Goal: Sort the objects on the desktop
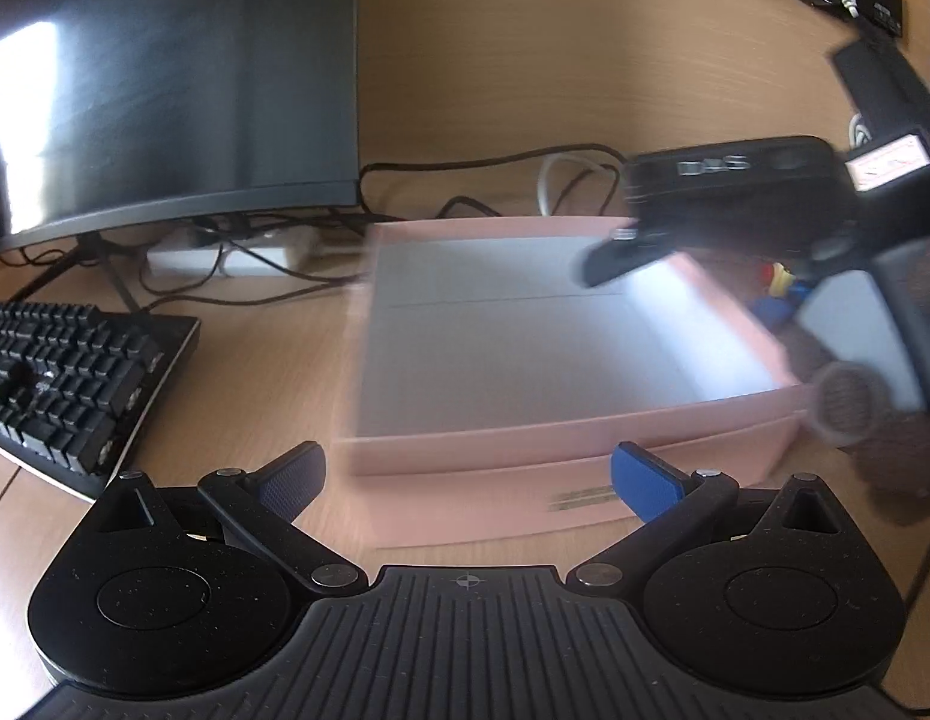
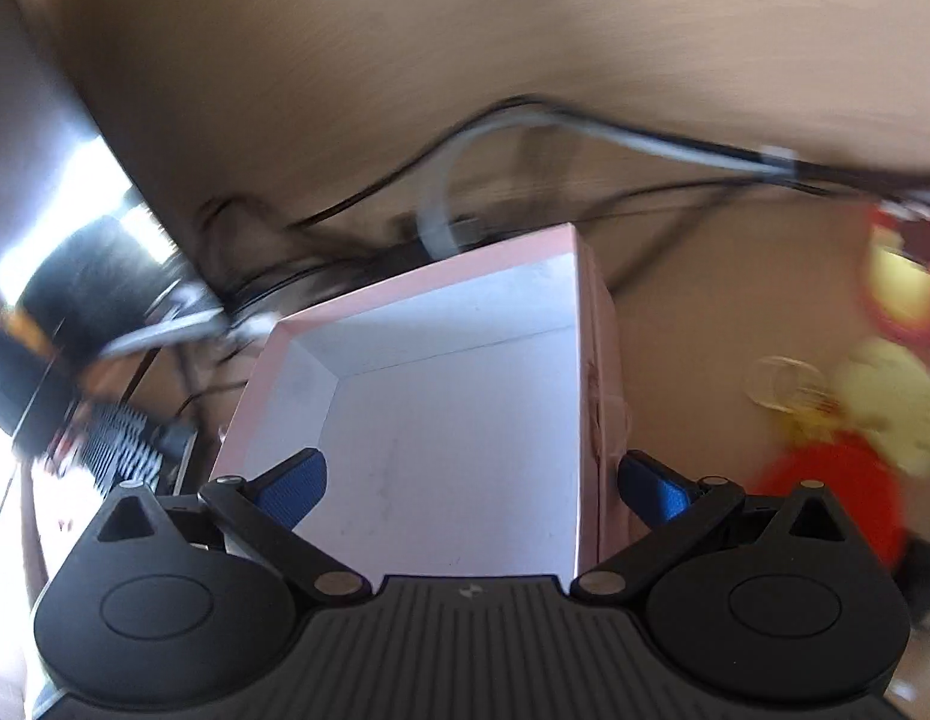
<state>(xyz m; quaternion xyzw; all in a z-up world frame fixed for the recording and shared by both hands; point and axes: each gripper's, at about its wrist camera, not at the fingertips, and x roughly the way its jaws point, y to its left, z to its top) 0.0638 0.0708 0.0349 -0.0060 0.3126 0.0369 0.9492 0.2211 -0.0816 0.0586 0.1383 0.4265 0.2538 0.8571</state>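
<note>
The left tool (image 1: 465, 480) hangs just above the wooden tabletop (image 1: 525, 90) with its blue-padded fingers (image 1: 645, 489) spread wide apart and nothing between them. Straight ahead of it sits a shallow pink box (image 1: 561, 438) with a pale grey inside, open at the top; nothing shows on the part of its floor that can be seen. To the left lie a black keyboard (image 1: 63, 378) and, behind it, a dark monitor (image 1: 177, 78) with a tangle of cables (image 1: 273, 264) at its foot.

The right tool (image 2: 471, 486) hovers over the near right corner of the same pink box (image 2: 465, 276) — its fingers also stand wide apart, one pad (image 2: 297, 486) over the box's inside and the other beyond the right wall, gripping nothing. In the left wrist view this tool (image 1: 609, 258) shows as a dark, blurred shape above the box's far right corner.

Right of the box, on the tabletop, lie blurred red and yellow toys (image 2: 885, 396) — too smeared to tell what they are — with black and white cables (image 2: 645, 138) running behind.
</note>
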